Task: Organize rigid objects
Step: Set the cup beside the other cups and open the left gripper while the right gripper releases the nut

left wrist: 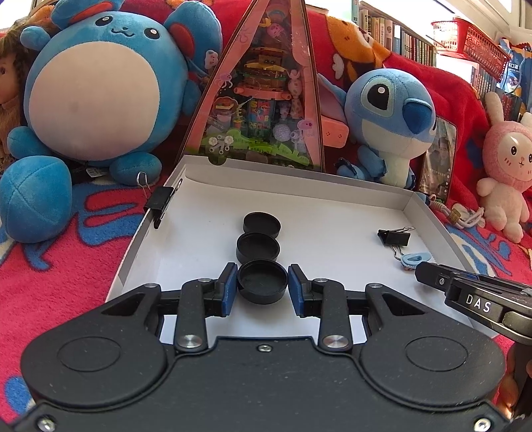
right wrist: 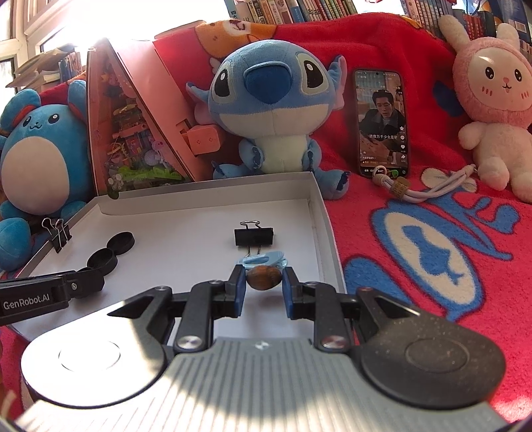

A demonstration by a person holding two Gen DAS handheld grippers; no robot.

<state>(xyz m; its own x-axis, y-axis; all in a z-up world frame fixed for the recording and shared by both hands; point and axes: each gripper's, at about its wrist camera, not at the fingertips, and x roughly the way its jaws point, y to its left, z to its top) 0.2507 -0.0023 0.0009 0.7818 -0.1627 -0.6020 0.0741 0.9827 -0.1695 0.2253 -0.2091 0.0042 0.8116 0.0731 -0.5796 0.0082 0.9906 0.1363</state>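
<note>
A: Which step is this?

B: Lining things up in the white box lid (left wrist: 429,212). The left gripper (left wrist: 262,287) has its fingers clamped on the nearest black cap (left wrist: 262,280), third in a row.

A: And the right gripper (right wrist: 264,282)?

B: Fingers pinching a small brown oval piece (right wrist: 263,279), beside a blue clip (right wrist: 262,259). Next, I think: set it down, release.

A red blanket (right wrist: 415,239) with blue and cream patterns covers the surface and rises behind. Bookshelves (right wrist: 299,8) packed with books line the back. Bright daylight floods through a window (right wrist: 20,43) at left.
</note>
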